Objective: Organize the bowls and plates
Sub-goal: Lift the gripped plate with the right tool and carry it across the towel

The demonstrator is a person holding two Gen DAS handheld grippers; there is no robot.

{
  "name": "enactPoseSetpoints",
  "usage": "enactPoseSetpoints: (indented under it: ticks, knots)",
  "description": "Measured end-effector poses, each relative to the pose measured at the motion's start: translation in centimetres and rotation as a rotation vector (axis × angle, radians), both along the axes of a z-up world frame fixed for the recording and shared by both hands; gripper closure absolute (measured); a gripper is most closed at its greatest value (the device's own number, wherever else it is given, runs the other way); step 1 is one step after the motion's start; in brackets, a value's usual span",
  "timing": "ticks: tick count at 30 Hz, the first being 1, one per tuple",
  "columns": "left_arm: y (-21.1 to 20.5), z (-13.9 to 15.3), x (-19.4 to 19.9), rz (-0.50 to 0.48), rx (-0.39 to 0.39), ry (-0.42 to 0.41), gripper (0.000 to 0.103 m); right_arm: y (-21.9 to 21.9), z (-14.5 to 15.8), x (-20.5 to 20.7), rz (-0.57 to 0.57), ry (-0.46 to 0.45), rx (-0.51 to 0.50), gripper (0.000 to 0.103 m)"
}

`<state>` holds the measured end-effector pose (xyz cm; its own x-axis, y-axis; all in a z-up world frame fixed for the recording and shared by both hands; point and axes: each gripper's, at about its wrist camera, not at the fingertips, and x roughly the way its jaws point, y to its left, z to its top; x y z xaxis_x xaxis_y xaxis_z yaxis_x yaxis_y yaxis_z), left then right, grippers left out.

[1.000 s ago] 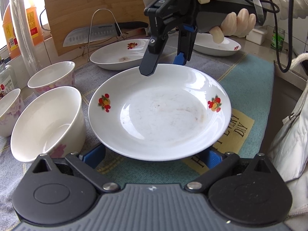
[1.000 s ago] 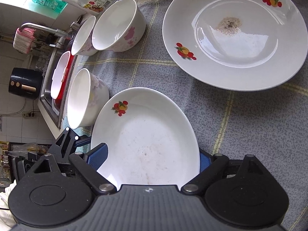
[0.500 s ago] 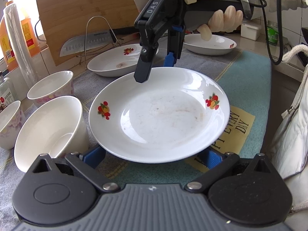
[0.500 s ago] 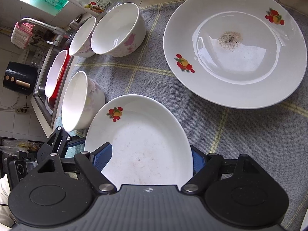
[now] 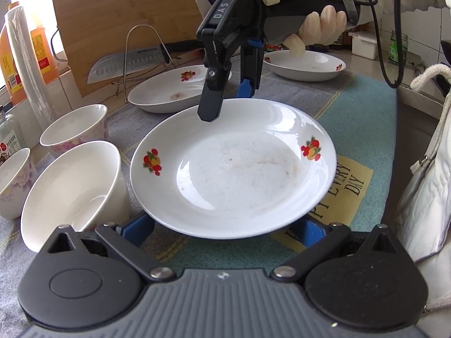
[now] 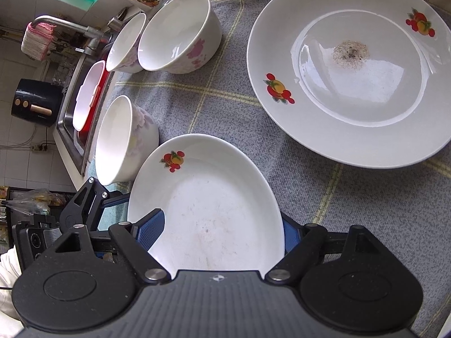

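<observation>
1. Left wrist view: a white fruit-print plate [image 5: 234, 166] fills the middle, raised off the blue-and-grey checked mat [image 5: 363, 107].
2. The left gripper [image 5: 225, 229] has its blue fingers [image 5: 139, 226] spread wide, one at each side under the plate's near rim; whether they touch it, I cannot tell.
3. Up top, the right gripper [image 5: 225, 98] comes down on the far rim, one finger above the rim and one behind it, pinching the plate.
4. Left of the plate stand three white bowls [image 5: 73, 188]; behind, a second plate [image 5: 174, 93] and a third plate [image 5: 304, 64], then a cutting board [image 5: 124, 22] with a knife [image 5: 132, 62] on a wire rack.
5. Right wrist view: the held plate [image 6: 208, 205] sits between the right gripper's [image 6: 217, 231] fingers, narrowed onto its rim.
6. Beyond it a soiled plate [image 6: 352, 84] lies on the mat [image 6: 225, 112], well apart; bowls line the mat's left edge, beside a steel sink [image 6: 70, 124] and tap [image 6: 56, 22].
</observation>
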<state>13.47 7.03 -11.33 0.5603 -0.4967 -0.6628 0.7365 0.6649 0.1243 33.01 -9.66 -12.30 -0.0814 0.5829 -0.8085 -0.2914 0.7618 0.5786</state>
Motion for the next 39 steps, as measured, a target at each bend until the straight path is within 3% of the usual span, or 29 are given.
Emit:
enactPoseSetpoints:
  ticks: [5,22,39]
  knots:
    - [-0.1,0.2,0.3,-0.007,0.010,0.012,0.000,0.2,0.2,-0.5,0.035,-0.007,-0.009,0.015]
    - [-1.1,1.6,0.7,-0.029,0.010,0.013,0.001,-1.2,1.2,-1.3,0.004,-0.040,0.002,0.015]
    - [-4.9,4.0,1.3,-0.072,0.039,-0.012,0.001,-5.9,3.5,-2.4,-0.039,-0.102,0.035,0.015]
